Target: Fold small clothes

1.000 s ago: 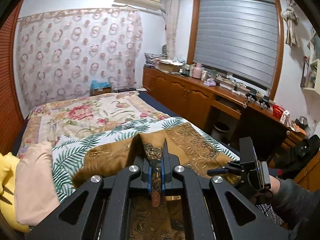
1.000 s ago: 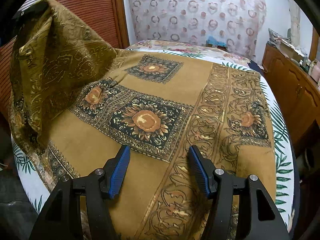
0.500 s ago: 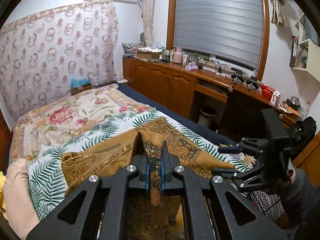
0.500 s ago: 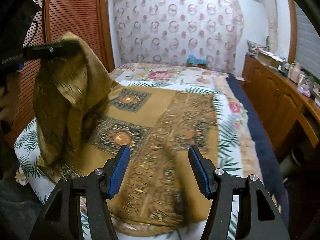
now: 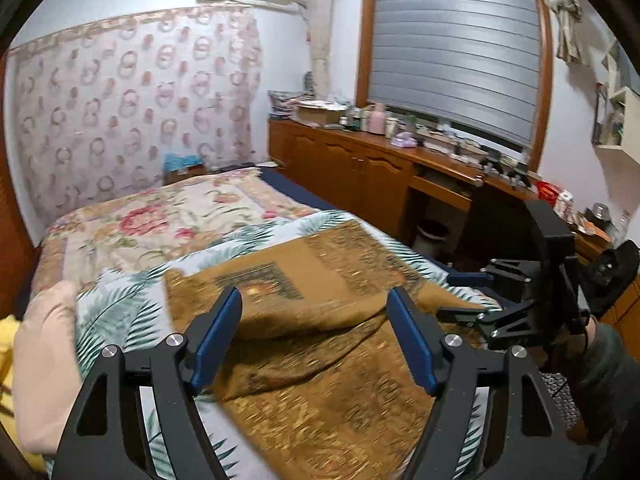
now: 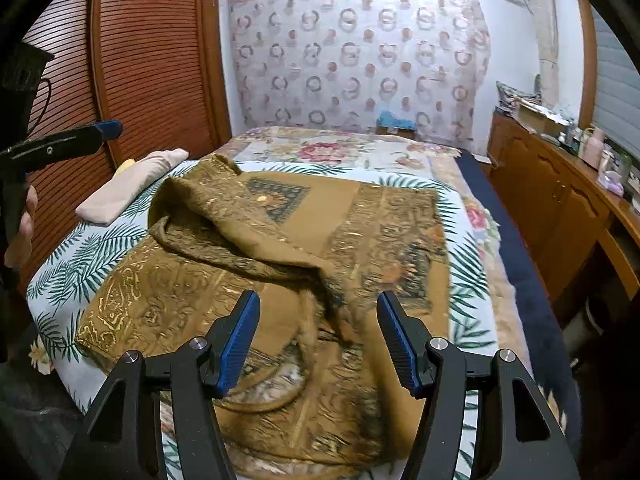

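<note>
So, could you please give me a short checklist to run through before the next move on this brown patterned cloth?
1. Left hand-held gripper clear of the brown patterned cloth: ok, jaws opening, nothing pinched.
2. Right hand-held gripper free: ok, open above the cloth.
3. Cloth fully on the bed: ok.
4. Fold lying flat: not ok, the folded-over flap is rumpled.
5. Edges aligned: cannot tell.
</note>
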Action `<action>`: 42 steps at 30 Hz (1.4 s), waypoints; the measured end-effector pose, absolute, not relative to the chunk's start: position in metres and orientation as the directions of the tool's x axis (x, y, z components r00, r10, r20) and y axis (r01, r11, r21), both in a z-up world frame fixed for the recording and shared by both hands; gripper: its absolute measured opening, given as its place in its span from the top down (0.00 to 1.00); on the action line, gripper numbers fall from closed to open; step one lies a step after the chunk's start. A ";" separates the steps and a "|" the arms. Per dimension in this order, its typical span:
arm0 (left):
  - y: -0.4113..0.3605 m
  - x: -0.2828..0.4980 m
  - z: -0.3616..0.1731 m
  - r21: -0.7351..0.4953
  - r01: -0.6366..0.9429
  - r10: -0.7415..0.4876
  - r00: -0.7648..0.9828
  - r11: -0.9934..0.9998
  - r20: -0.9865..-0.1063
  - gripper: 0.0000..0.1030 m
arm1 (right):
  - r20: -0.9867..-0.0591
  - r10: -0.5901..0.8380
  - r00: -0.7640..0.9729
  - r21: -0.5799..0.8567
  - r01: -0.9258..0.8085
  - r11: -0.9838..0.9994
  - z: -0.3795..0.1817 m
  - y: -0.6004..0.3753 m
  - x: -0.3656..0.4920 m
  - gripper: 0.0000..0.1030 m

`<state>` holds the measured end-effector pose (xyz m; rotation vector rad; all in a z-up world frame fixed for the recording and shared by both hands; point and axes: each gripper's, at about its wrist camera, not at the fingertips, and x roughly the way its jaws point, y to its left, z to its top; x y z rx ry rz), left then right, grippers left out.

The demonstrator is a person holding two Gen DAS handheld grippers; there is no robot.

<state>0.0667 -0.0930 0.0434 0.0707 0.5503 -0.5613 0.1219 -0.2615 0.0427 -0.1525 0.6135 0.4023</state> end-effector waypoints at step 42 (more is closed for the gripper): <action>-0.029 0.062 -0.023 -0.111 0.350 -0.347 0.738 0.930 -0.579 0.26 | -0.682 0.335 0.650 -0.079 -0.521 0.850 0.008 -0.216 0.196 0.93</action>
